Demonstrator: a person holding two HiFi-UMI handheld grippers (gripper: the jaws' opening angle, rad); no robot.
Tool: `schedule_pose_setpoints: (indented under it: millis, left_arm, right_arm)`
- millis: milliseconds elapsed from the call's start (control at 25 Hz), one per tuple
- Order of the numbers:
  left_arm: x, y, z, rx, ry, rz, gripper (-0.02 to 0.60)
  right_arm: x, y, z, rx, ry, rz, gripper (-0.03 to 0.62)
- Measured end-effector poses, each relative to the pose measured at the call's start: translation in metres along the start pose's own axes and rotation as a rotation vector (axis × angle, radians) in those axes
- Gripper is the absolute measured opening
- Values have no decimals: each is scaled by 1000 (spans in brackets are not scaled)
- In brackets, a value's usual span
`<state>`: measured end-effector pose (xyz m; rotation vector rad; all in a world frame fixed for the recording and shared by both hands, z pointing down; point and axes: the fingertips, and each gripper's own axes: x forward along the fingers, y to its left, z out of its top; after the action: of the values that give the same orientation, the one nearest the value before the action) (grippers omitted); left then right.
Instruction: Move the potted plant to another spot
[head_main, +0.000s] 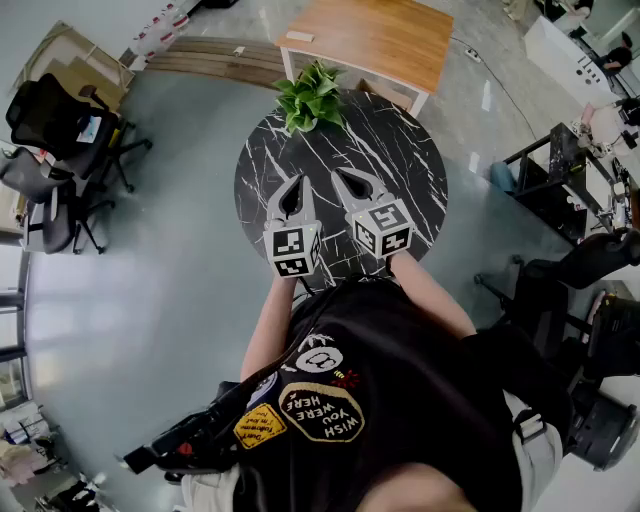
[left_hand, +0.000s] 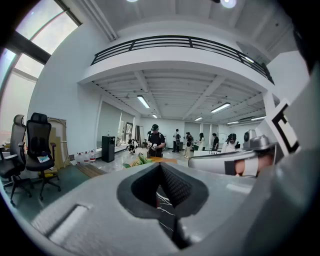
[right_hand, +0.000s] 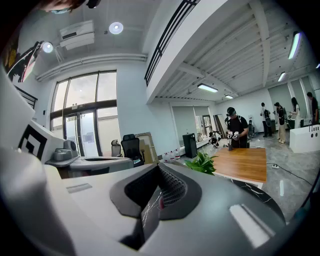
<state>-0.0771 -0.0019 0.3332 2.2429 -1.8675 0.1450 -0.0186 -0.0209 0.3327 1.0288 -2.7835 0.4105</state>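
Note:
The potted plant, leafy and green, stands at the far edge of a round black marble table. Both grippers hover side by side over the table's near half, pointing toward the plant and well short of it. My left gripper is shut with nothing between its fingers. My right gripper is also shut and empty. A few of the plant's leaves peek over the jaws in the left gripper view. In the right gripper view the plant sits ahead and to the right of the jaw tips.
A wooden table stands just behind the marble one. Two office chairs are on the floor at the left, and dark racks and equipment at the right. Several people stand far off in the hall.

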Motion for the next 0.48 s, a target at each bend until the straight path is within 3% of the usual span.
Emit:
schedule_pose_setpoints:
  millis: [480]
  left_arm:
    - [7, -1, 4, -4, -9, 0, 5]
  right_arm:
    - [3, -6, 1, -7, 3, 2, 2]
